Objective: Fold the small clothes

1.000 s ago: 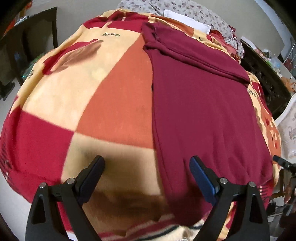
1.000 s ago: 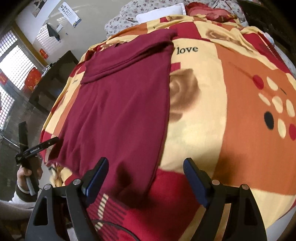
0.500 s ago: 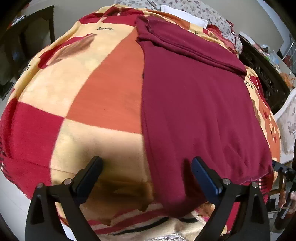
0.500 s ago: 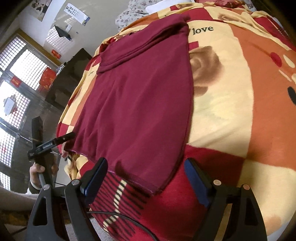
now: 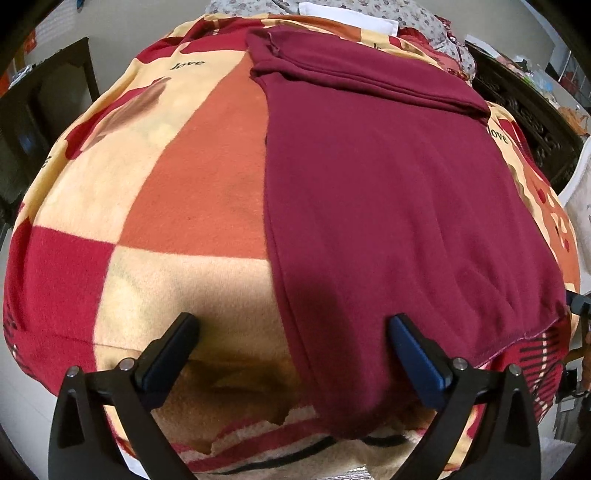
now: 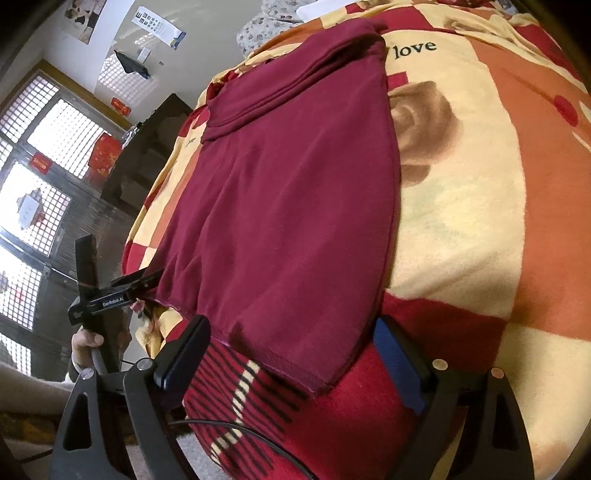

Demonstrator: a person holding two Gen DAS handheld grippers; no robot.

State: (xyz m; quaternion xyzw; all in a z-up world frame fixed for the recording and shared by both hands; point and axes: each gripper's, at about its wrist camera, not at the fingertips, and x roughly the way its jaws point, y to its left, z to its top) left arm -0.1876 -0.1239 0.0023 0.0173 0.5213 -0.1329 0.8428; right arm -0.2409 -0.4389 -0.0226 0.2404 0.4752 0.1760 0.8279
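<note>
A maroon garment (image 5: 388, 192) lies flat on the bed, sleeves folded across its far end. Its near hem drapes over the bed's front edge. My left gripper (image 5: 291, 332) is open and empty, its jaws straddling the garment's near left corner. My right gripper (image 6: 291, 343) is open and empty, its jaws straddling the garment's (image 6: 295, 192) near right corner. The left gripper (image 6: 147, 280) also shows in the right wrist view at the other hem corner, held by a hand.
A patterned red, orange and cream blanket (image 5: 166, 192) covers the bed (image 6: 480, 184). Pillows (image 5: 351, 18) lie at the far end. Dark furniture (image 5: 524, 110) stands beside the bed. A cable (image 6: 240, 432) hangs below the bed's front edge.
Both grippers have dropped toward the bed's front edge and closer to the hem corners. Both stay open.
</note>
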